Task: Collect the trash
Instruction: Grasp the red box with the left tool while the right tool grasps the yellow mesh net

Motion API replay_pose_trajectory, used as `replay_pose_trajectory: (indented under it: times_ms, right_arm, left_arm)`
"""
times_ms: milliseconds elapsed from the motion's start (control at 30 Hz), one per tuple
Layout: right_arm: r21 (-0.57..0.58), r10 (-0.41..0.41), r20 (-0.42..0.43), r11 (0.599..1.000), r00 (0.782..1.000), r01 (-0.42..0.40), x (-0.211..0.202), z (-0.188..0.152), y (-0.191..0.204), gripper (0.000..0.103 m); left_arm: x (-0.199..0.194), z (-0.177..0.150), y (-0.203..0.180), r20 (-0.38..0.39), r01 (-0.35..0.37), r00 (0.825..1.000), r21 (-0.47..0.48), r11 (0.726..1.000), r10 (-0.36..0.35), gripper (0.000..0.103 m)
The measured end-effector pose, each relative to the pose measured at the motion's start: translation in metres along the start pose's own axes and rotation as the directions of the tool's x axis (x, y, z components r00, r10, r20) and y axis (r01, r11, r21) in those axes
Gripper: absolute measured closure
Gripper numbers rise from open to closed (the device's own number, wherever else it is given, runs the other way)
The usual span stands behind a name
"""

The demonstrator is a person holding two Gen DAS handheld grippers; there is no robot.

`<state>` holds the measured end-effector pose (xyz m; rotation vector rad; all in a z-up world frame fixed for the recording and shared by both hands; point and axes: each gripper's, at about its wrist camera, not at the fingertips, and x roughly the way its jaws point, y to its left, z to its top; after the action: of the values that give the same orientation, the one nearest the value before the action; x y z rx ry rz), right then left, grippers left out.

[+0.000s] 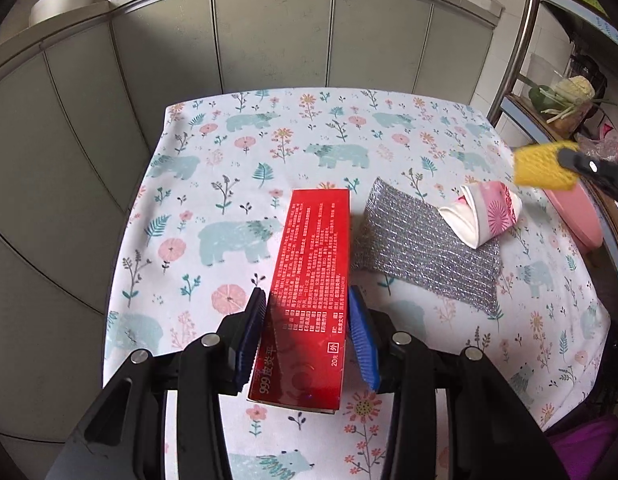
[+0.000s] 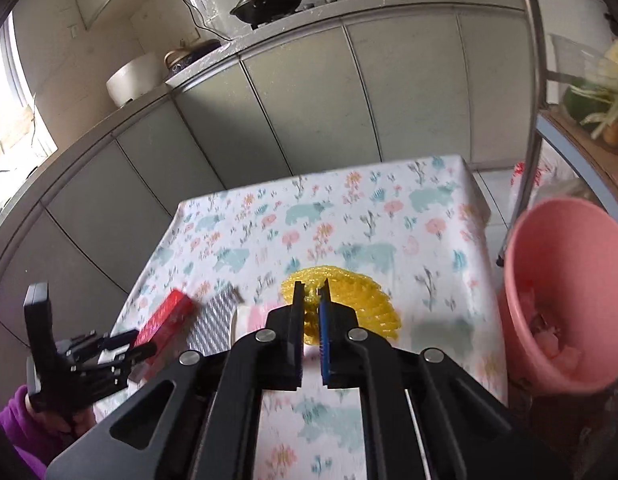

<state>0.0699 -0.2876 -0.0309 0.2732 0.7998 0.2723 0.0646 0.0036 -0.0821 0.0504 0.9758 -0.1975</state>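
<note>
Lettering "999" and "20" was legible on the red box [image 1: 309,276] lying mid-tabletop [image 1: 237,152] between the left gripper [image 1: 307,332] pads, contact unclear, while the right gripper [image 2: 311,312] pinched a yellow mesh scrubber [image 2: 349,304] near the pink bin [image 2: 565,292].

Red box [image 1: 313,280], silver mesh cloth [image 1: 429,256], yellow netting [image 2: 349,304], pink bin [image 2: 565,292], bear-and-flower tablecloth [image 1: 229,168]
</note>
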Motion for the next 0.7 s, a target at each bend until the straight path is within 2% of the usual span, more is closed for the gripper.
replay_pose_trajectory:
  times_ms: [67,167,233,333,400,567,700]
  right_arm:
    - [0.004,-0.01,-0.042,1.0,0.999,0.01,0.0,-0.018,-0.004,0.097]
    - [0.0,-0.017,-0.108,1.0,0.994,0.017,0.004,-0.035,-0.006,0.096]
    - [-0.014,-0.019,-0.152,1.0,0.988,0.017,0.007,-0.042,-0.004,0.09]
    - [-0.036,-0.007,-0.214,0.999,0.977,0.0,0.008,-0.05,-0.003,0.074]
    - [-0.051,-0.003,-0.231,0.999,0.973,-0.009,0.004,-0.056,-0.002,0.066]
    - [-0.072,0.04,-0.278,0.995,0.96,-0.063,-0.018,-0.054,-0.003,0.064]
    - [-0.102,0.045,-0.245,0.992,0.969,-0.072,-0.041,-0.04,-0.002,0.063]
  left_arm:
    - [0.001,-0.001,-0.004,-0.011,0.002,1.0,0.007,1.0,-0.002,0.061]
    - [0.005,-0.001,-0.009,-0.045,0.021,0.999,0.007,1.0,-0.02,0.055]
    - [0.006,-0.001,-0.011,-0.067,0.023,0.998,0.016,1.0,-0.022,0.051]
    - [0.004,0.0,-0.011,-0.077,0.036,0.996,0.013,0.999,-0.035,0.048]
    - [0.001,0.001,-0.007,-0.081,0.047,0.996,0.002,0.999,-0.047,0.046]
    - [-0.007,0.005,0.004,-0.083,0.054,0.995,-0.031,0.998,-0.057,0.046]
    - [-0.009,0.012,0.009,-0.075,0.051,0.996,-0.034,0.998,-0.054,0.046]
